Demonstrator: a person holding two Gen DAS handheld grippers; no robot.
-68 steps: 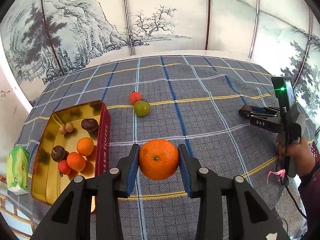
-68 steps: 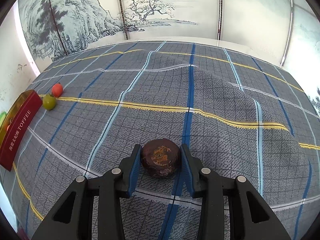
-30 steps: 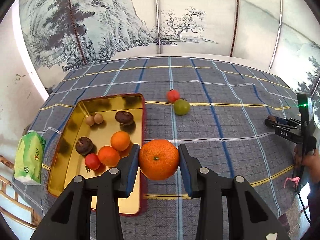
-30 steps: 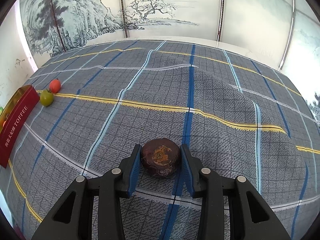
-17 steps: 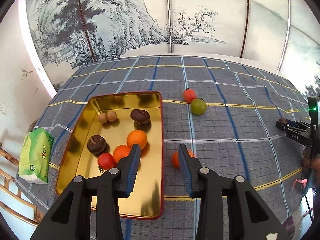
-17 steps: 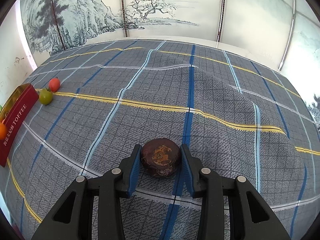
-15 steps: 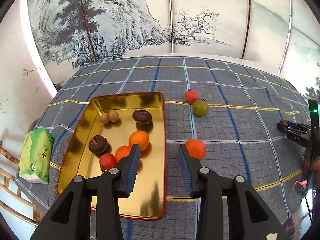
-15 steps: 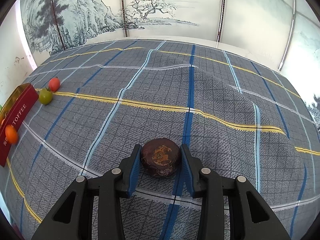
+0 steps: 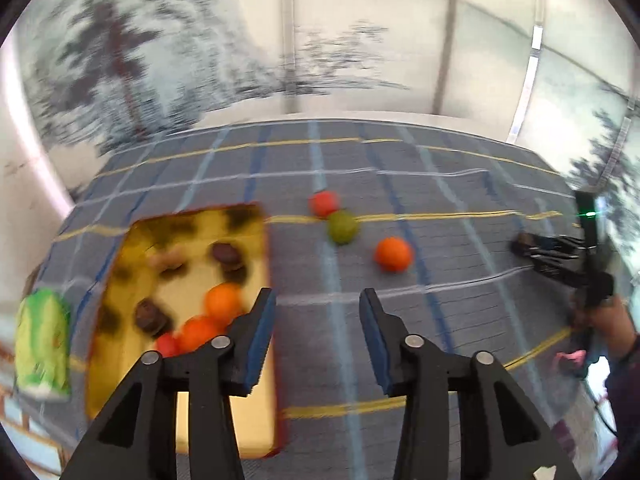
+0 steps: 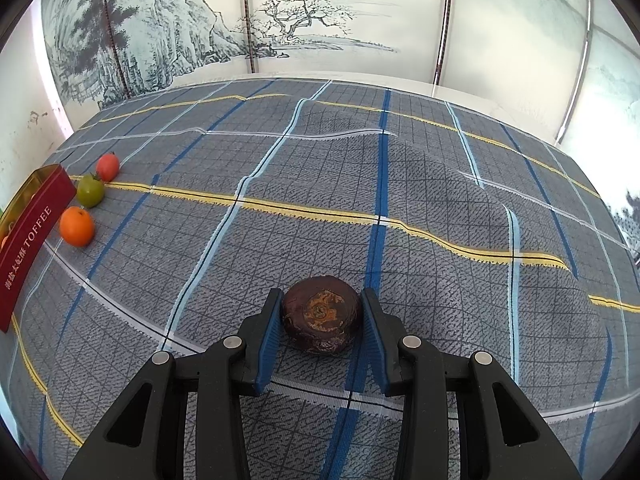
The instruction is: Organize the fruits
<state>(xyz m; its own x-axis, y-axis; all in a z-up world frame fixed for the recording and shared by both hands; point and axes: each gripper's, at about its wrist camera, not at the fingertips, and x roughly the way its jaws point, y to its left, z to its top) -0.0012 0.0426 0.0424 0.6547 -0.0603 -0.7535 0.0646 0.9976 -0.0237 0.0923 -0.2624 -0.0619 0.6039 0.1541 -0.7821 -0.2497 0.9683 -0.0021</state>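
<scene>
A: Room aplenty on the plaid tablecloth (image 10: 400, 184) – wide bare cloth is stretching ahead of the right gripper (image 10: 322, 320), rumpled into folds toward the far edge.

B: And that gripper is pinching a dark brown fruit (image 10: 320, 314), both pads pressing its sides. The left gripper (image 9: 316, 328) is hanging with nothing between its jaws, which have just been spreading.

A: The loose orange (image 9: 393, 254) is sitting on the cloth outside the gold tin (image 9: 132, 256), just beside a green fruit (image 9: 342, 227) and a red one (image 9: 324, 203).

B: Inside the tin, oranges, dark fruits and a red one are crowding together; the left view is blurring. A painted screen (image 10: 304, 20) is closing off the back, a green packet (image 9: 42, 344) is lying left of the tin.
</scene>
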